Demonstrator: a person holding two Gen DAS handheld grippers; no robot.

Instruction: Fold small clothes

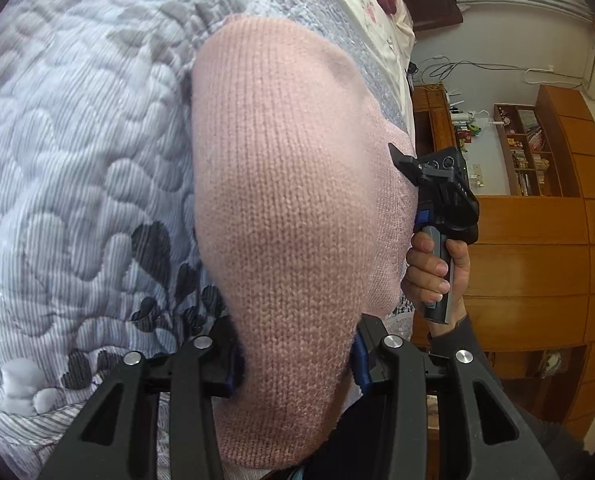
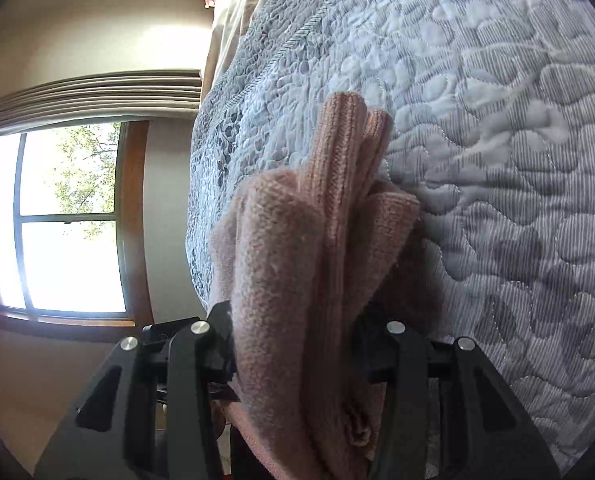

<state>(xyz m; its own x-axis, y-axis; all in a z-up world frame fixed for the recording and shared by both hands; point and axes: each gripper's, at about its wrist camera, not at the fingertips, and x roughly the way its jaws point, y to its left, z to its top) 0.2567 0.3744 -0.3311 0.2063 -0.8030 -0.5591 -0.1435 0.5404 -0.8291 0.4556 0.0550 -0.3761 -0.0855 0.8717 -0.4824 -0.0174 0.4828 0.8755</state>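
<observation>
A pink knitted garment (image 1: 281, 200) fills the middle of the left wrist view, stretched above a quilted blue-grey bedspread (image 1: 77, 160). My left gripper (image 1: 297, 364) is shut on its near edge, and the cloth hides the fingertips. Past the garment's right edge a hand holds my right gripper (image 1: 409, 162) against the cloth. In the right wrist view the pink knitted garment (image 2: 309, 260) bunches in thick folds between the fingers of my right gripper (image 2: 297, 344), which is shut on it.
The bedspread (image 2: 477, 140) covers the bed in both views. A floral pillow (image 1: 377, 4) lies at the far end. Wooden cabinets and a bookshelf (image 1: 537, 148) stand to the right of the bed. A window (image 2: 65, 216) and curtain lie to the other side.
</observation>
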